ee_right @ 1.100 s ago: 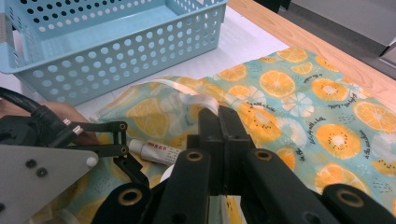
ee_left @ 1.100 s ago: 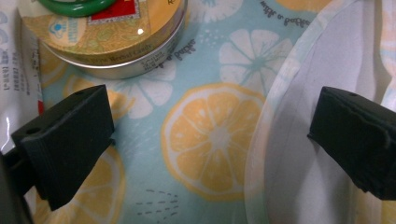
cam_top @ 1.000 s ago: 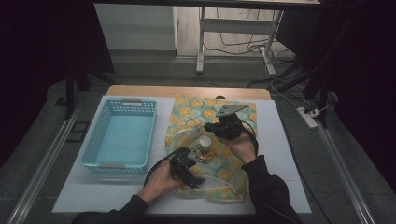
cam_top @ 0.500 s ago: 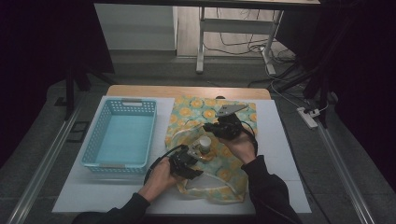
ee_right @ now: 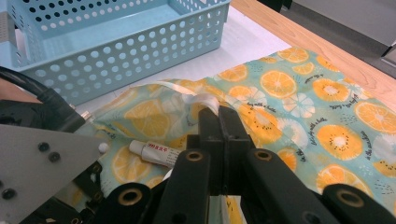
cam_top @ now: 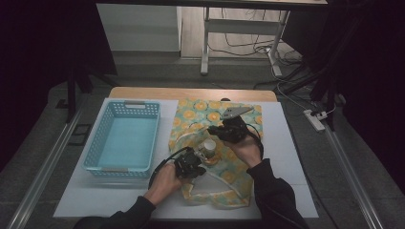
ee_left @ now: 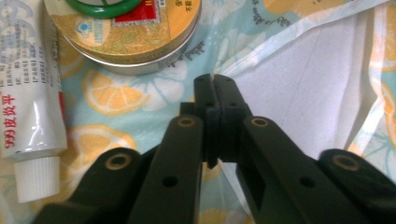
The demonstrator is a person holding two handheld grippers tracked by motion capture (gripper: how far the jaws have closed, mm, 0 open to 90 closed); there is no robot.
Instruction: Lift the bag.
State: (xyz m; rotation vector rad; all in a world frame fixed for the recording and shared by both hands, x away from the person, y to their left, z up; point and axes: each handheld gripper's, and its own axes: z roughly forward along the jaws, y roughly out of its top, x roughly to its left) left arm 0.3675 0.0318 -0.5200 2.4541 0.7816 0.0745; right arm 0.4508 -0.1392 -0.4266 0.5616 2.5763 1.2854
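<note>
The orange-slice cloth [cam_top: 224, 143] lies spread on the white tabletop [cam_top: 286, 143] beside the blue perforated basket [cam_top: 122, 143]. The left claw [ee_left: 214, 88] has just closed, pinching the cloth's white-trimmed edge near a round gold tin [ee_left: 135, 37] and a white tube [ee_left: 28, 121]. The right claw [ee_right: 219, 119], jaws together, grips a raised fold of the thin, soft, printed fabric.

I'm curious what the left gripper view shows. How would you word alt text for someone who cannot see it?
Two black jaws of the left gripper meet, pinching the white-edged rim of an orange-slice patterned cloth on the white table. On the cloth beyond lie a round gold tin topped by a green ring and, at left, a white ointment tube with its cap toward the camera.
</note>
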